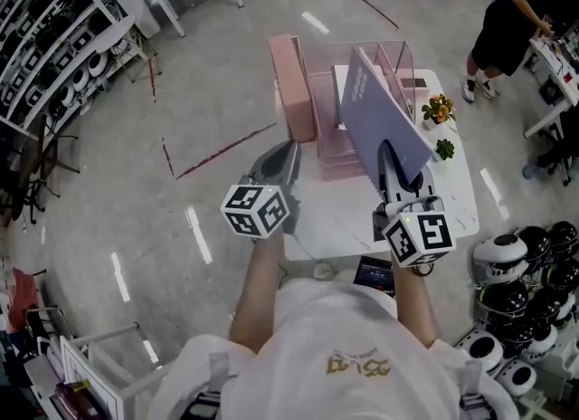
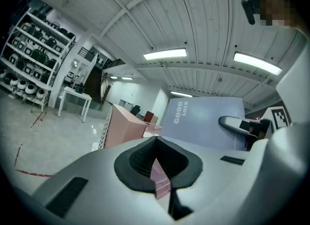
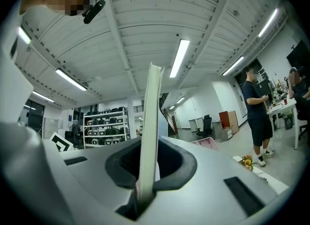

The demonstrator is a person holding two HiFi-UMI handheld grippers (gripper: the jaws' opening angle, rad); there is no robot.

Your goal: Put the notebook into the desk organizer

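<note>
Notebook (image 1: 384, 119): thin, lilac-grey cover, tilted at frame centre over the pink organizer (image 1: 317, 110), pinched at its lower edge by the right tool (image 1: 391, 157). Left tool (image 1: 288, 151) is pressed together, empty, just left of the organizer. Risk: the edge grip lets it pivot, so a corner snags a divider or shoves the organizer along the counter (image 1: 452, 196).
</note>
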